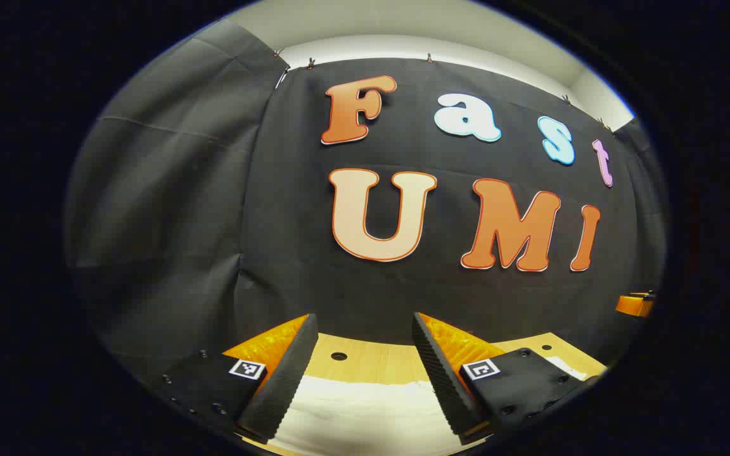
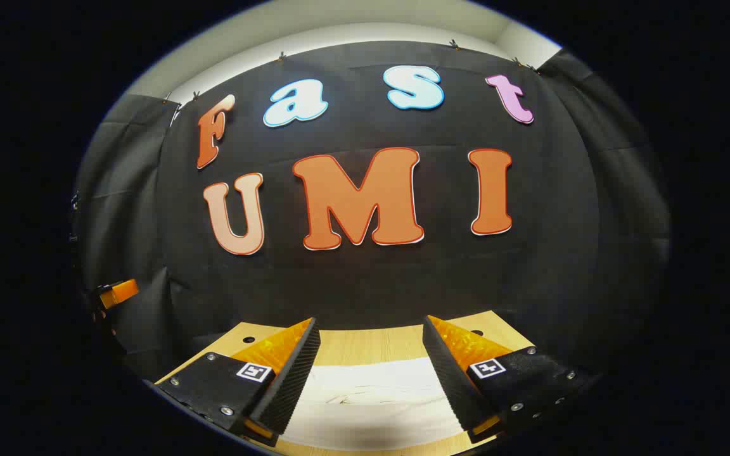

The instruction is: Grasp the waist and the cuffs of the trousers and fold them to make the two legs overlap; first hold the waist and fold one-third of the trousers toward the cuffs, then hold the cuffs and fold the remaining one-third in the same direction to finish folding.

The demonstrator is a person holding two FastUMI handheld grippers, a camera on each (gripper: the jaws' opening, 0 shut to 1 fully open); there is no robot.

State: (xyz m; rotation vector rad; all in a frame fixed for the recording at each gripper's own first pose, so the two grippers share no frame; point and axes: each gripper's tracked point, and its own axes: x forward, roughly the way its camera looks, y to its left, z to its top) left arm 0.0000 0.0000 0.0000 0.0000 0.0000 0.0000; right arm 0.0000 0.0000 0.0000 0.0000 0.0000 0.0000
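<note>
**Both hand-held grippers poised above the trousers, nothing gripped yet**

The left hand-held gripper hangs with its jaws wide apart and nothing between them; below the gap lies the pale cloth of the trousers on the wooden bench. The right hand-held gripper is spread just as wide and holds nothing either, with the same pale trousers under it, showing a few soft creases. Each one appears at the far edge of the other's view, so they seem to sit side by side, well apart.

The cloth's far edge lies short of the bench's back edge. Which end is waist and which is cuffs cannot be told from here.

The step in hand looks like the first grasp. To do it well, each hand-held gripper should probably drop straight onto the cloth's edge, take every layer between the fingers, and close firmly before lifting. The two ought to rise together and level, so the legs stay aligned and the fold lands square
</note>
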